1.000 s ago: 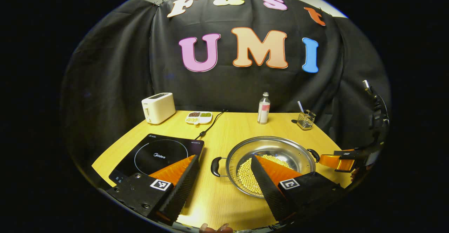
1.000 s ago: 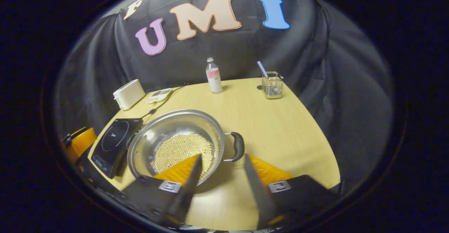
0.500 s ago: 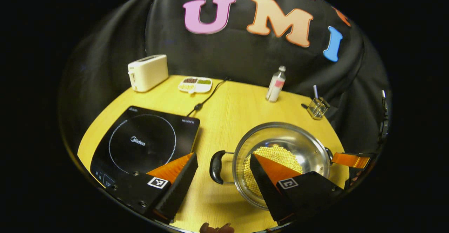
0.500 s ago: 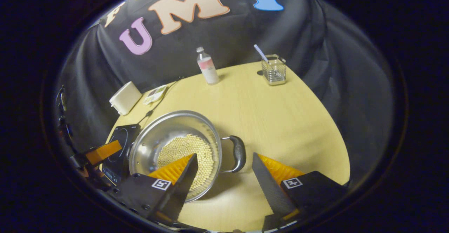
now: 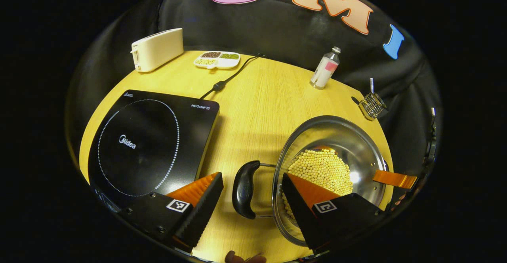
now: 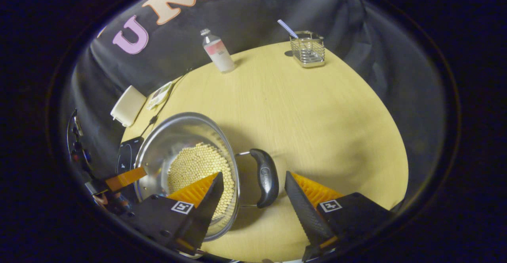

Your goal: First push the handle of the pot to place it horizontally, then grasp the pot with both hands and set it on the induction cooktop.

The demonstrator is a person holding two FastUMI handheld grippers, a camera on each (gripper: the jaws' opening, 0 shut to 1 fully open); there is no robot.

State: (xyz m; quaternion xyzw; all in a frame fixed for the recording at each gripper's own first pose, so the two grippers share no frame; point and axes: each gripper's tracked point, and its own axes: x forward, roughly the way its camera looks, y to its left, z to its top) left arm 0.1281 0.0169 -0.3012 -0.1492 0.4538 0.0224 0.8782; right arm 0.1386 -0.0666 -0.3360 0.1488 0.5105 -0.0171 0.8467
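Steel pot point(image 5: 336, 144), lower right, handles level; my left gripper point(image 5: 253, 199) and right gripper point(image 6: 251, 199) gaped, each straddling one, ungrasped; cooktop point(image 5: 150, 136) awaited.

Setting: mock kitchen staged in a cloth-walled booth. My desk point(image 5: 261, 108), round and wooden, carries an induction cooktop point(image 5: 150, 140) at 9 o'clock, a toaster point(image 5: 157, 49) at 11, a divided snack dish point(image 5: 217, 60) at 12, a bottle point(image 5: 324, 68) at 1, a wire utensil holder point(image 5: 372, 105) at 2.
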